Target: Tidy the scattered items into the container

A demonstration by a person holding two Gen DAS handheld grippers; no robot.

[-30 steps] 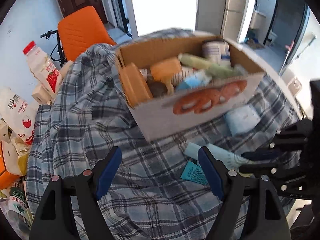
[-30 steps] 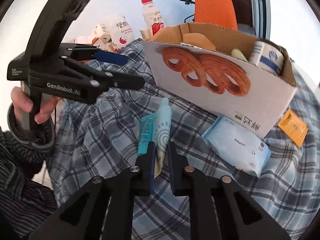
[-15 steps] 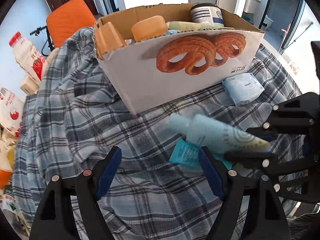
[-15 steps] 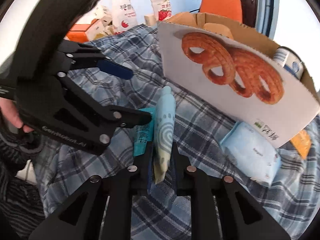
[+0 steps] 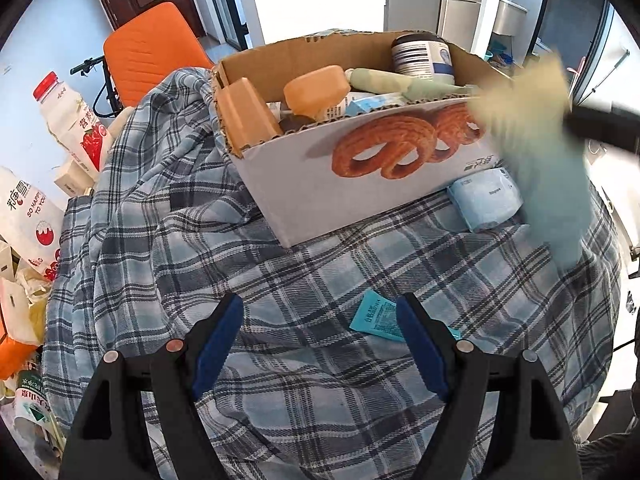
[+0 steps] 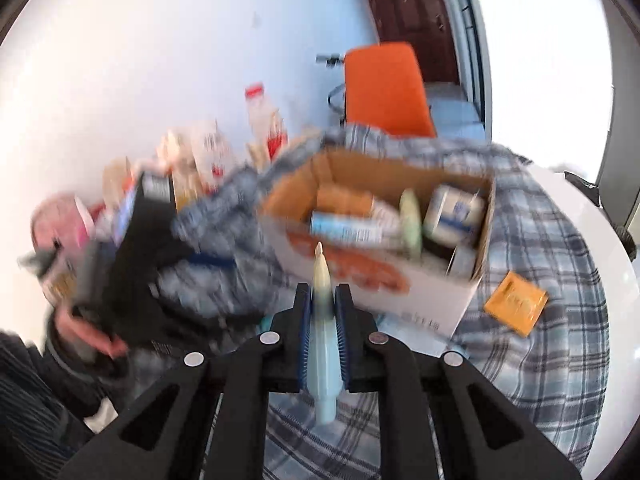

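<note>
Pale blue-green tube [image 6: 323, 360]: pinched between the closed fingers of the right tool [image 6: 322, 320], long axis running straight ahead, cream tip aimed at the cardboard box [image 6: 432, 300] just beyond and below. Box: open-topped, mid-desk, already part filled. Left tool [image 5: 318, 340]: jaws wide apart, holding nothing, low over the plaid cloth [image 5: 320, 400]. Loose items: teal sachet [image 5: 378, 316] beside its right finger; blue wipes pack [image 5: 484, 204] against the box's front wall; orange sachet [image 6: 516, 304] past the box's right end. Likely obstruction: the box's near wall.
</note>
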